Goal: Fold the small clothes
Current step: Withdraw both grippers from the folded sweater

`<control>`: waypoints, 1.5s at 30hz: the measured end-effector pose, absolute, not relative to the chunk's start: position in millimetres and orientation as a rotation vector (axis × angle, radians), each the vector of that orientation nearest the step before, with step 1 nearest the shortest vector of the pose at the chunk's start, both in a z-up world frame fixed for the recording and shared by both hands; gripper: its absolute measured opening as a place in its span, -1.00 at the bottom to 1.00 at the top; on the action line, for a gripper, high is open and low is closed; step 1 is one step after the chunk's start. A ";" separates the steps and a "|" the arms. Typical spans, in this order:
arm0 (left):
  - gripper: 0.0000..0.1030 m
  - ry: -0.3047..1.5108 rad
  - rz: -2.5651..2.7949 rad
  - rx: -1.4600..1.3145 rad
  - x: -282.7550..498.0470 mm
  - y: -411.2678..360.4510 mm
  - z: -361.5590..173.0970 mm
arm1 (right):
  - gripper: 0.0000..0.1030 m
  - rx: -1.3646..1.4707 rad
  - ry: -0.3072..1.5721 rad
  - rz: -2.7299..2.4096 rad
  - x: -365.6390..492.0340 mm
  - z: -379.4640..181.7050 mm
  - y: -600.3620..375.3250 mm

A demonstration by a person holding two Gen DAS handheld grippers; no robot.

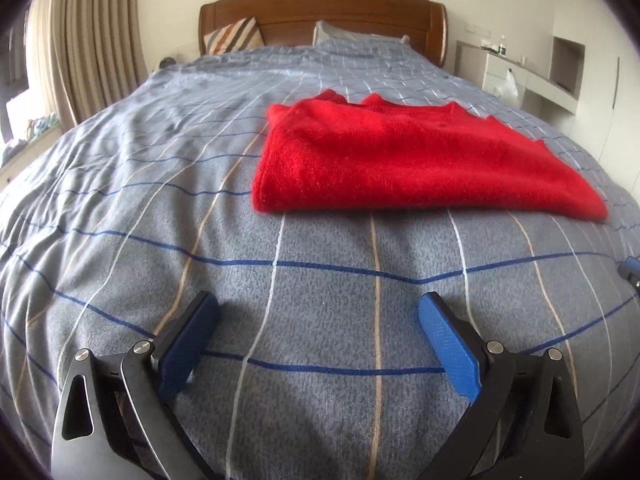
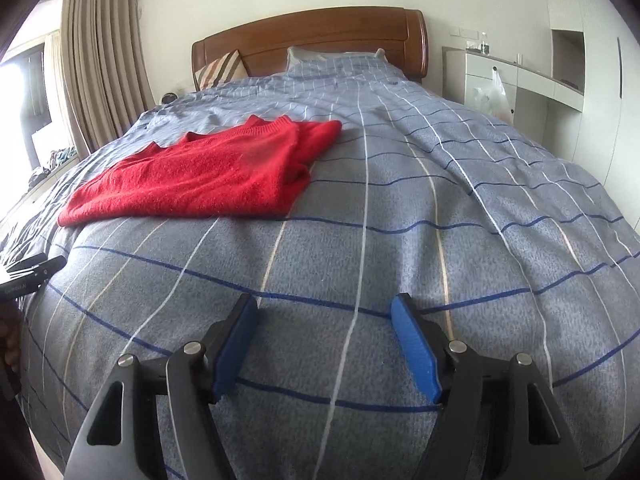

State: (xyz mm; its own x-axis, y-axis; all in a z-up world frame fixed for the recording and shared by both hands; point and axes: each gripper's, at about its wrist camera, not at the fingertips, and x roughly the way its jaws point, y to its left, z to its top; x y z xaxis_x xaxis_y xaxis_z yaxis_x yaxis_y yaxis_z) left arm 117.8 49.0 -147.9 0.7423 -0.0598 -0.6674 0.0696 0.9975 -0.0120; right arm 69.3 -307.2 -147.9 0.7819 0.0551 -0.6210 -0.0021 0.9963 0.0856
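Both grippers, left (image 1: 318,312) and right (image 2: 324,314), gape empty short of the folded sweater (image 1: 404,160); next fold needs its near edge pinched.

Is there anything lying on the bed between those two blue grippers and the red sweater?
No. In both wrist views only bare checked bedspread lies between the left gripper, the right gripper and the red sweater.

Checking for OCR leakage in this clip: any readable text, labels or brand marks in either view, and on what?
No text can be read in full.
Left hand-held gripper, at the right wrist view's left edge: a small pale print on its black body, too blurred to read.
Red sweater: no label visible.
Bottles on the white desk: too small to read.
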 end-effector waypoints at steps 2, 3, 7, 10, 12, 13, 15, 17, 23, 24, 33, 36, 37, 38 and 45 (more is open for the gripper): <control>0.96 0.738 -0.077 0.001 119.5 50.1 -147.9 | 0.36 0.082 0.673 0.033 69.1 -148.5 -307.8; 0.97 0.741 -0.078 -0.001 120.1 50.1 -147.9 | 0.37 0.082 0.673 0.034 69.1 -148.3 -307.6; 0.98 0.742 -0.075 0.002 120.3 52.0 -149.0 | 0.38 0.079 0.672 0.033 69.2 -148.1 -306.7; 0.98 0.744 -0.075 0.002 121.1 53.3 -149.1 | 0.38 0.078 0.671 0.032 69.1 -148.3 -306.3; 0.98 0.746 -0.077 0.001 122.0 54.0 -149.6 | 0.38 0.078 0.671 0.032 69.2 -148.3 -306.2; 0.98 0.746 -0.076 0.001 121.9 53.9 -149.8 | 0.38 0.077 0.671 0.032 69.2 -148.3 -306.2; 0.98 0.745 -0.076 0.001 121.7 53.7 -149.6 | 0.38 0.073 0.669 0.030 69.4 -148.2 -305.6; 0.98 0.745 -0.076 0.001 121.7 53.7 -149.5 | 0.38 0.070 0.667 0.028 69.2 -148.3 -305.2; 0.98 0.751 -0.080 0.002 121.7 53.2 -150.1 | 0.38 0.068 0.667 0.027 69.0 -148.5 -304.9; 0.98 0.754 -0.082 0.002 122.0 53.0 -149.9 | 0.38 0.067 0.667 0.027 69.0 -148.5 -304.8; 0.98 0.805 -0.110 -0.009 116.1 58.8 -142.6 | 0.39 0.067 0.667 0.028 69.2 -148.8 -304.5; 0.98 0.811 -0.114 -0.012 107.3 60.2 -138.9 | 0.39 0.067 0.667 0.027 69.3 -148.9 -304.4; 0.98 0.814 -0.115 -0.014 104.9 60.7 -137.4 | 0.39 0.067 0.667 0.027 69.3 -149.0 -304.3; 0.98 0.817 -0.116 -0.018 102.9 61.7 -135.9 | 0.39 0.067 0.667 0.027 69.4 -149.0 -304.3; 0.97 0.820 -0.122 -0.117 98.0 74.6 -119.3 | 0.39 0.066 0.667 0.027 69.6 -149.2 -304.0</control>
State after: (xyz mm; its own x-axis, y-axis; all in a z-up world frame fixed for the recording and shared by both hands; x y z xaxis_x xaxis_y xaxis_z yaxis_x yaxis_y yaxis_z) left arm 98.0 74.6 -119.3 0.6761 -0.1533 -0.7207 0.0630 0.9866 -0.1507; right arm 69.6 -304.0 -149.2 0.7855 0.0464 -0.6172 -0.0039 0.9975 0.0700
